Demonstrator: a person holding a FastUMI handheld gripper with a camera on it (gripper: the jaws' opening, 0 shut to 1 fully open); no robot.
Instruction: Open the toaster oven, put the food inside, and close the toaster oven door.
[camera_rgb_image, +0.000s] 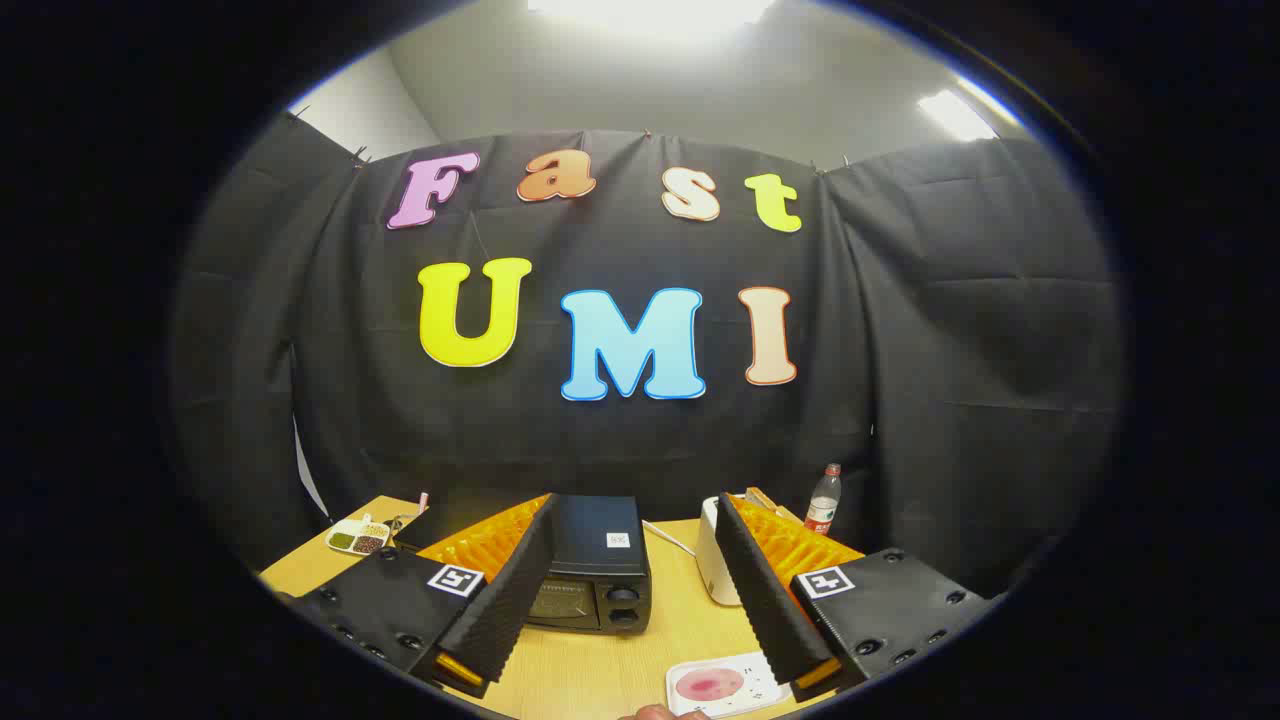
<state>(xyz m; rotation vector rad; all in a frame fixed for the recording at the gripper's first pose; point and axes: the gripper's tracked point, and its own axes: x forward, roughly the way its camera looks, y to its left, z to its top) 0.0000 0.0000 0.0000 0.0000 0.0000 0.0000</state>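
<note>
Two fingers of the claw frame the near part of the scene, spread wide with nothing held between them, hanging above the pale wooden surface. Just by the tip of the right finger lies a small white tray carrying a round pinkish piece of food, and a bit of a person's hand peeks in right beside the tray's near edge. Ahead of the claw, seen through the gap and leaning toward the left finger, sits the black toaster oven; its glass door looks closed, two dark knobs sit on the right of its front, and a small white sticker is on its top. A white cable trails across the surface from behind the oven toward a white appliance standing upright just inside the right finger, partly hidden by it. Farther off, beyond the right finger, a clear plastic bottle with a red cap and red label stands near the back wall. Out beyond the left finger, near the surface's far corner, rests a small white divided dish with dark and greenish contents I can't make out. Bright ceiling lights glare overhead.
</note>
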